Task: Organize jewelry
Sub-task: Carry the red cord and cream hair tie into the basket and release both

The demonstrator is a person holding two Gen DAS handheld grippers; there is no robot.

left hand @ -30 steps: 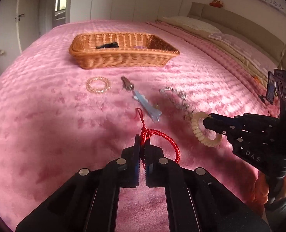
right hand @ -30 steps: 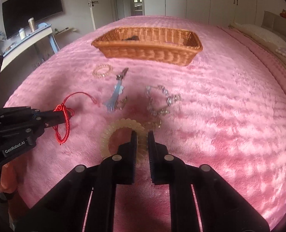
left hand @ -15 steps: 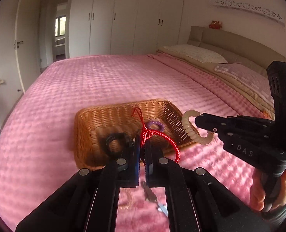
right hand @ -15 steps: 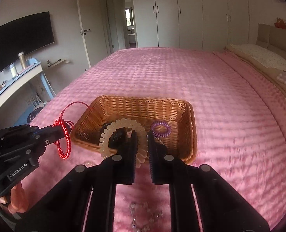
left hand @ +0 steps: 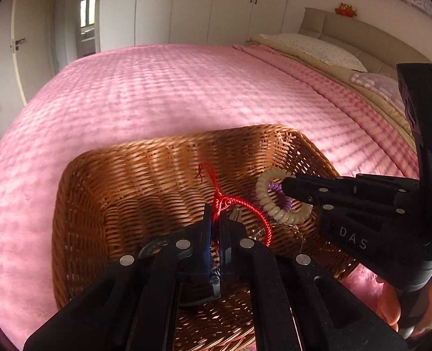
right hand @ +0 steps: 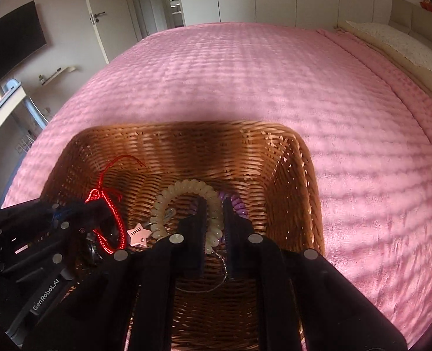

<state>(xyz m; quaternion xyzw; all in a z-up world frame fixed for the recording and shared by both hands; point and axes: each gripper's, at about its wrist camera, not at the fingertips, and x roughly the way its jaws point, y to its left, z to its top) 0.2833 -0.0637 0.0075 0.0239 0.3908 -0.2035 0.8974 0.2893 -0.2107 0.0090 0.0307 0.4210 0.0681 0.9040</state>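
Both grippers hang inside the wicker basket (left hand: pixel 78 204) on the pink bed. My left gripper (left hand: pixel 215 219) is shut on a red cord bracelet (left hand: pixel 245 204), which dangles from its tips; it also shows in the right wrist view (right hand: pixel 110 222). My right gripper (right hand: pixel 215 204) is shut on a cream spiral hair tie (right hand: pixel 183 193), also seen in the left wrist view (left hand: pixel 274 207). A purple spiral tie (right hand: pixel 238 204) lies in the basket (right hand: pixel 289 158) just beyond it.
A pink star clip (right hand: pixel 139 233) and a thin wire ring (right hand: pixel 216 283) lie on the basket floor. Pink bedspread (right hand: pixel 259 73) spreads all round. Pillows (left hand: pixel 318 49) and the headboard are at the right; wardrobes stand behind.
Both grippers have lifted their pieces from the bedspread, carried them forward over the basket and come down inside it. Both have stayed shut.
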